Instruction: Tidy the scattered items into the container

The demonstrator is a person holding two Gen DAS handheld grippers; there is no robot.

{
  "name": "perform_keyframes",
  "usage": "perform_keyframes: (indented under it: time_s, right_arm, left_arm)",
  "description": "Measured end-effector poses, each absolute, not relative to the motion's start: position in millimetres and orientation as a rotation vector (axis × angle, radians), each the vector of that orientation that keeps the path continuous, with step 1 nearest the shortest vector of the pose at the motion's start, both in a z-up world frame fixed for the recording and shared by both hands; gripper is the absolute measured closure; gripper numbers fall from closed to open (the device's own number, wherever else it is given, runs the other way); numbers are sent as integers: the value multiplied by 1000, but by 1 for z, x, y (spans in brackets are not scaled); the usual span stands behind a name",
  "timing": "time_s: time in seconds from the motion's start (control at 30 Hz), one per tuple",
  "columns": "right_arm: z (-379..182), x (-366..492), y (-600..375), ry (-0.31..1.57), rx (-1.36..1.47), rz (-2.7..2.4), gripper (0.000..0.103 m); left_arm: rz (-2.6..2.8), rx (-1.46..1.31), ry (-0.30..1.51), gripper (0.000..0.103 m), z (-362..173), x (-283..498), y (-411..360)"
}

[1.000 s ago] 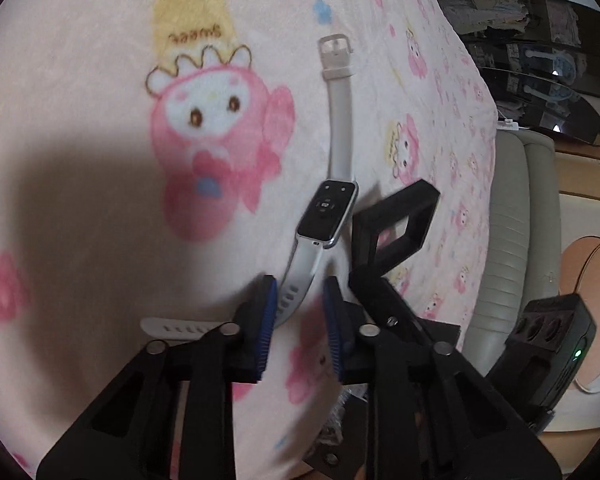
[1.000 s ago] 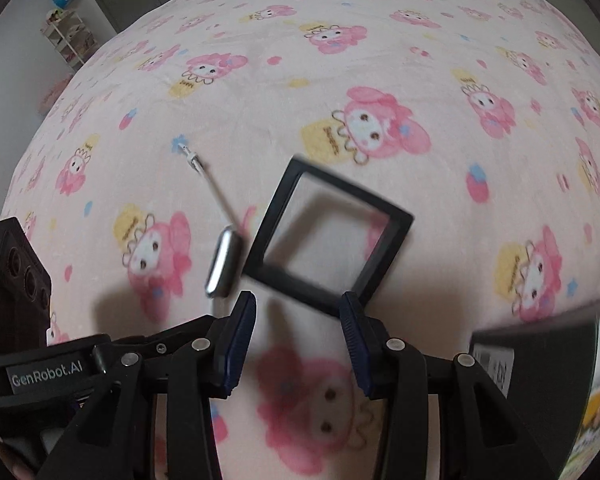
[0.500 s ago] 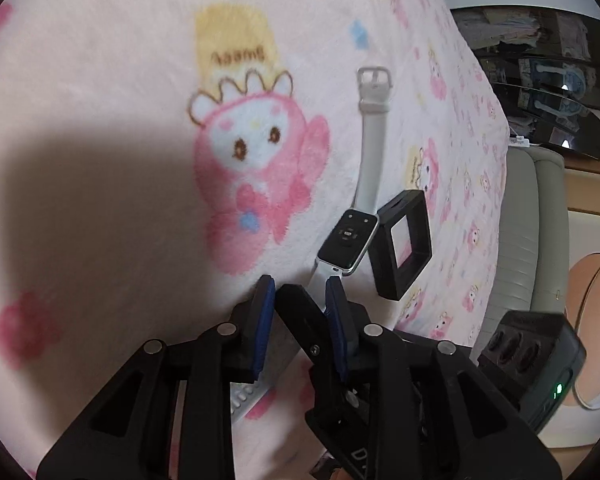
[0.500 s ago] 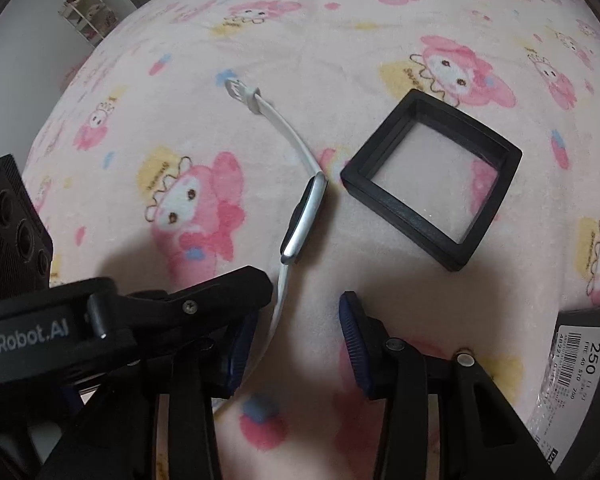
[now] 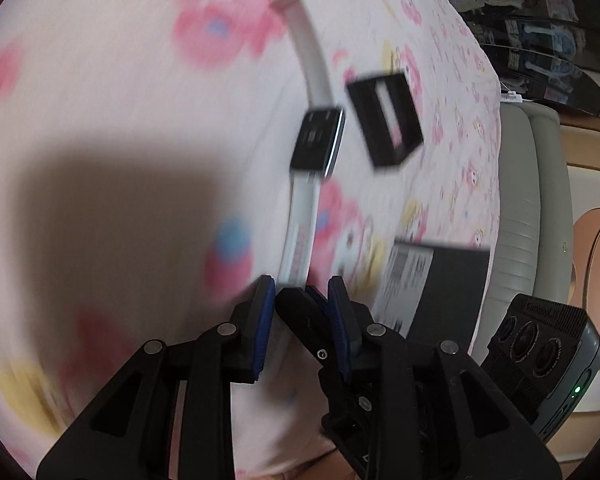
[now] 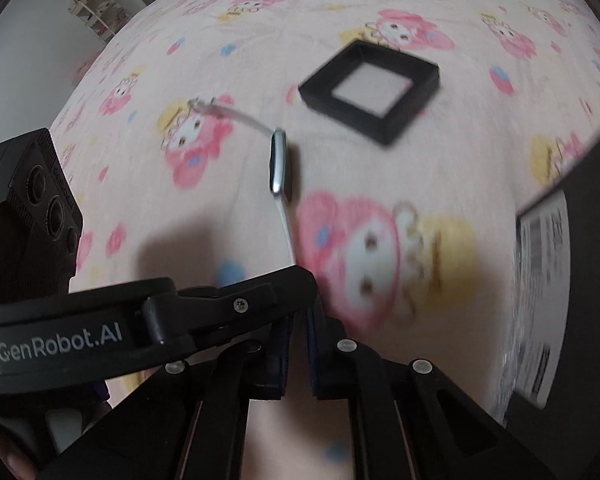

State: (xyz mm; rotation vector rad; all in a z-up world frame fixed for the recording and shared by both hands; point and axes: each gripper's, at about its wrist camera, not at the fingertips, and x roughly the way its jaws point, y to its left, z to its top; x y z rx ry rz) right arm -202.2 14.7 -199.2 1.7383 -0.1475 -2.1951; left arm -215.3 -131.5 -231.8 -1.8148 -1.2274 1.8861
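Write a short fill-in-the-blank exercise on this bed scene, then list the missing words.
1. The smartwatch has a ____ strap.
2. The square frame beside the watch is ____ in colour.
3. Both lie on a blanket whose ground colour is ____.
4. The right hand-held gripper holds the watch's ____.

Missing words: white; black; pink; strap

A bed is covered by a pink blanket (image 5: pixel 100 100) printed with pink cartoon characters, yellow hats and small blue spots, seen also from the right wrist view (image 6: pixel 380 0). Beside the bed's edge, a grey-green ribbed cushioned piece (image 5: pixel 520 200) is seen, and above it dark curved shelves (image 5: pixel 540 40) filled with blurred items. In the far corner of the room, a small white rack (image 6: pixel 94 10) with coloured things on top is seen against the wall.
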Motion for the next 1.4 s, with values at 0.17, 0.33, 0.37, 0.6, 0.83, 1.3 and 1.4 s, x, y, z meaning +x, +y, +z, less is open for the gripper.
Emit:
perform_keyframes:
  time_s: [0.17, 0.33, 0.37, 0.6, 0.83, 1.3, 1.4]
  right_arm:
    - [-197, -149, 32, -129, 1717, -2165, 97]
    - [-198, -106, 53, -136, 1720, -2137, 97]
    - [-195, -101, 55, -142, 1706, -2131, 97]
    - [-169, -92, 61, -148, 1624, -2164, 97]
    - [-179, -129, 39, -149, 1632, -2199, 97]
    - [-194, -162, 16, -123, 1607, -2186, 101]
    - [-189, -156, 18, -151, 1594, -2181, 101]
  left_arm:
    - [1868, -1839, -1216, 77, -231, -164, -119]
    - [1924, -1859, -1132, 81, -223, -144, -103]
    - [1975, -1836, -1120, 81, -216, -145, -105]
    - [2229, -1683, -1152, 81, -189, -147, -134]
    - [2221, -1589, -1299, 81, -197, -160, -153]
    - [2125, -1655, -1229, 81, -213, -178, -132]
    - [2131, -1670, -1195, 83, -212, -176, -127]
